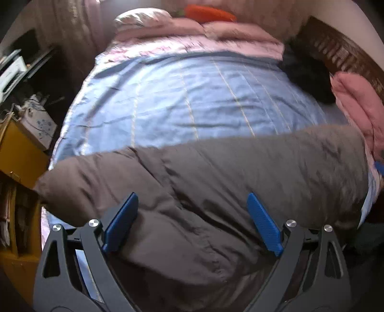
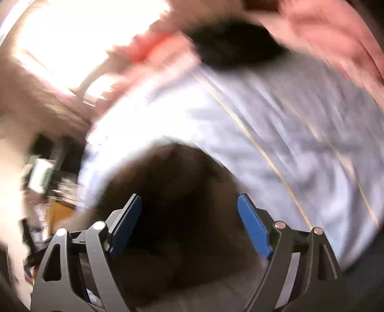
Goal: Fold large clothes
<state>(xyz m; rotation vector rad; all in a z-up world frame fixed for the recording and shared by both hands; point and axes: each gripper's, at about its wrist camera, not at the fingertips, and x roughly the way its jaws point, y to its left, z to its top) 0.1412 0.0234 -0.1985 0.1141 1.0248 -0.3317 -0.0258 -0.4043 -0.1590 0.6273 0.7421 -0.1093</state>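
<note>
A large grey-brown padded jacket [image 1: 216, 172] lies spread across the near edge of a bed with a light blue striped cover [image 1: 192, 96]. My left gripper [image 1: 192, 204] hovers over the jacket's near part, jaws wide open and empty. In the blurred right wrist view the jacket [image 2: 182, 182] is a dark brown mass on the blue cover [image 2: 276, 115]. My right gripper [image 2: 189, 204] is over it, jaws wide open and empty. A bit of blue [image 1: 380, 166] at the right edge of the left wrist view may be the right gripper.
A pink quilt [image 1: 196, 36] lies bunched at the far end of the bed with an orange cushion [image 1: 208, 13]. A black garment [image 1: 307, 74] and pink bedding [image 1: 360, 105] lie at the right. A yellow cabinet [image 1: 19, 153] with a box stands at the left.
</note>
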